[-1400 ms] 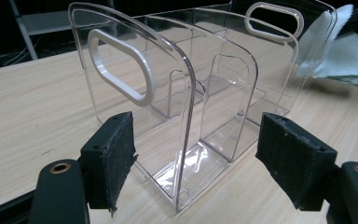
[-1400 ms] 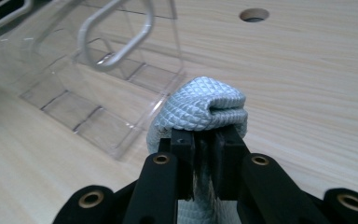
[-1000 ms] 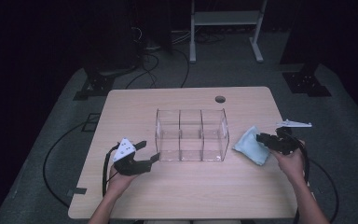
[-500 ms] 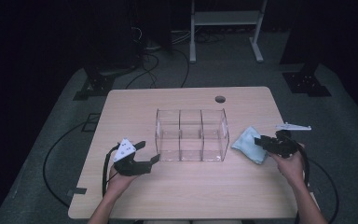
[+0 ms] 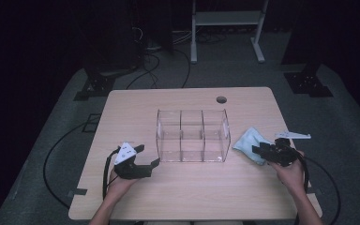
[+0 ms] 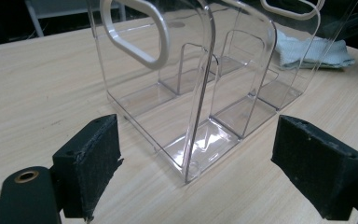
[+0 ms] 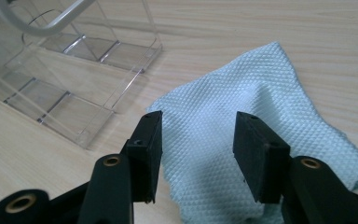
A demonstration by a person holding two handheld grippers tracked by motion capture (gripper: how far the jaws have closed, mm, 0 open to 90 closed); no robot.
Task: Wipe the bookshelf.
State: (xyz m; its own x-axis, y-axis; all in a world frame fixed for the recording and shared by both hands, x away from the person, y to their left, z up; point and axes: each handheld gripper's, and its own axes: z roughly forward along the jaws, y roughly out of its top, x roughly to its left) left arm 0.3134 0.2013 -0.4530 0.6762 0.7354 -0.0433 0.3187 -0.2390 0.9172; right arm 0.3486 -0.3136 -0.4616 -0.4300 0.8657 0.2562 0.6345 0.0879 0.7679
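A clear plastic organiser (image 5: 192, 136) with three compartments stands at the table's middle. Its near corner (image 6: 191, 172) lies just ahead of my left gripper (image 6: 196, 140), whose jaws have just been opening and touch nothing. From the high view, that left gripper (image 5: 147, 155) rests on the table left of the organiser, pointing at it. A light blue cloth (image 5: 247, 140) lies flat to the organiser's right. My right gripper (image 7: 198, 137) hovers over the cloth (image 7: 242, 107); its jaws have just been opening, with the cloth below and between them and the pads not pressing it. The right gripper (image 5: 261, 151) points left.
A round cable hole (image 5: 221, 100) sits near the table's far edge. Black cables (image 5: 65, 154) loop on the grey floor left of the table. A white metal frame (image 5: 225, 18) stands behind. The right hand is close to the table's right edge (image 5: 304, 187).
The right gripper's jaws stand wider apart over the cloth than a second ago, and that hand has shifted slightly. The left hand has kept its place.
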